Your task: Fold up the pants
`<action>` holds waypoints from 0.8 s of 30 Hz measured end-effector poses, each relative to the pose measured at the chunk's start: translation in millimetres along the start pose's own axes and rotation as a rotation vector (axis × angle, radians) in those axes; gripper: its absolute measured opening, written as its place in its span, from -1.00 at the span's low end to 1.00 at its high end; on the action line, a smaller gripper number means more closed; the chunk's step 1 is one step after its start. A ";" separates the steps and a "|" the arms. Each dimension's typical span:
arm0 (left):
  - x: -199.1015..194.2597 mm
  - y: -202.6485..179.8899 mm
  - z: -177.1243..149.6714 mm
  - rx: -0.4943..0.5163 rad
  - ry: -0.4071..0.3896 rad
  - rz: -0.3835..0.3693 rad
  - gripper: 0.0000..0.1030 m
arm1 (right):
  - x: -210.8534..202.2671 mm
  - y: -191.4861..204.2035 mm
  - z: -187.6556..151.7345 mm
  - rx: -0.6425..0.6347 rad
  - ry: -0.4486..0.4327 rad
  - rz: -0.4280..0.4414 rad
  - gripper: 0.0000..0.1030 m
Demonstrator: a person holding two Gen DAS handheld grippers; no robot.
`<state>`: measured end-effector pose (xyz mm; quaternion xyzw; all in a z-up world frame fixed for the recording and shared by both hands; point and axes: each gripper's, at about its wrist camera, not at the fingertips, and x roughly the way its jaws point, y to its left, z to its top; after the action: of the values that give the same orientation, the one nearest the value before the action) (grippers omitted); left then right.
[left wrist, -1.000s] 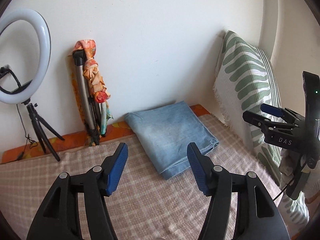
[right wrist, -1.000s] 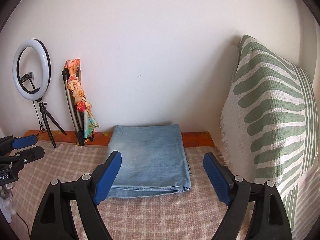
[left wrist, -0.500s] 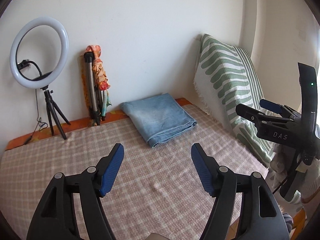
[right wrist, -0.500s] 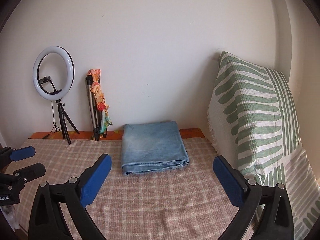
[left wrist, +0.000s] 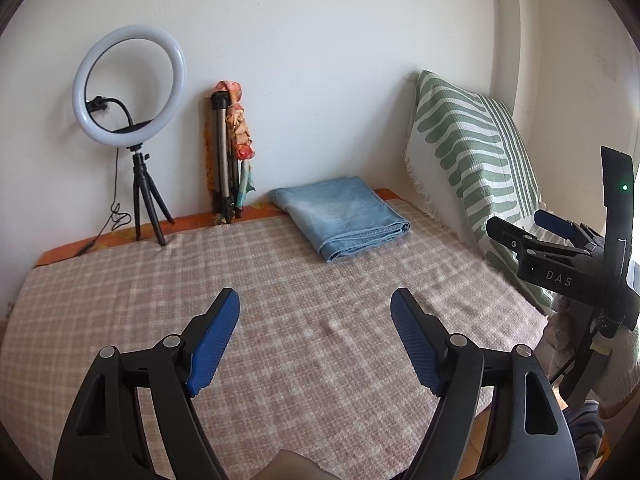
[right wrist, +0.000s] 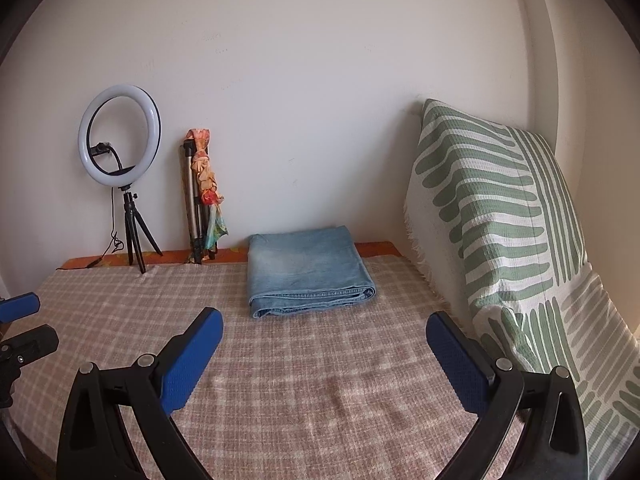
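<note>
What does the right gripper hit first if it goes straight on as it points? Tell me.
Probably the checked blanket, short of the folded jeans. The right gripper is open and empty, tilted down toward the bed; nothing else lies between. Depth is hard to judge here.

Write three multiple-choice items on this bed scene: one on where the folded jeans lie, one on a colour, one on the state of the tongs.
1. Where do the folded jeans lie?
A. At the far end of the checked blanket, near the wall
B. On the striped pillow
C. Between the right tongs' pads

2. What colour are the stripes on the pillow?
A. Red
B. Green
C. Black

3. What do the left tongs and right tongs hold?
A. The jeans, one edge each
B. The ring light
C. Nothing

Answers: 1 A, the jeans sit by the wall, right of the ring light; 2 B, green on white; 3 C, only blanket shows between both pairs of pads.
</note>
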<state>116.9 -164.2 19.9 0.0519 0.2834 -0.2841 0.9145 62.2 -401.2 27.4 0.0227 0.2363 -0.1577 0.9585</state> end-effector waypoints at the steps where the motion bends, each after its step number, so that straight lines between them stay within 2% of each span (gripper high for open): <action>1: -0.1 2.0 -3.5 -0.002 -0.004 0.012 0.52 | 0.4 1.9 -2.7 -0.001 0.000 0.005 1.00; 8: 7.6 13.0 -21.8 -0.011 -0.002 0.071 0.54 | 5.6 17.4 -21.0 -0.013 0.000 0.020 1.00; 13: 13.7 20.1 -31.9 -0.016 0.008 0.075 0.60 | 12.1 29.9 -32.4 -0.061 -0.008 -0.013 1.00; 16: 16.2 24.8 -34.4 -0.007 -0.003 0.094 0.60 | 14.7 30.3 -38.8 -0.038 0.003 -0.002 1.00; 21: 21.3 33.2 -41.5 -0.026 0.033 0.082 0.60 | 20.5 34.4 -52.7 -0.044 0.005 -0.012 1.00; 24: 23.1 34.6 -46.4 -0.016 0.046 0.083 0.60 | 29.2 35.3 -63.6 -0.034 0.044 0.008 1.00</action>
<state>128.9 -134.8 -33.7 0.0631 0.3041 -0.2422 0.9192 69.4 -368.7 -43.5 0.0107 0.2600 -0.1492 0.9540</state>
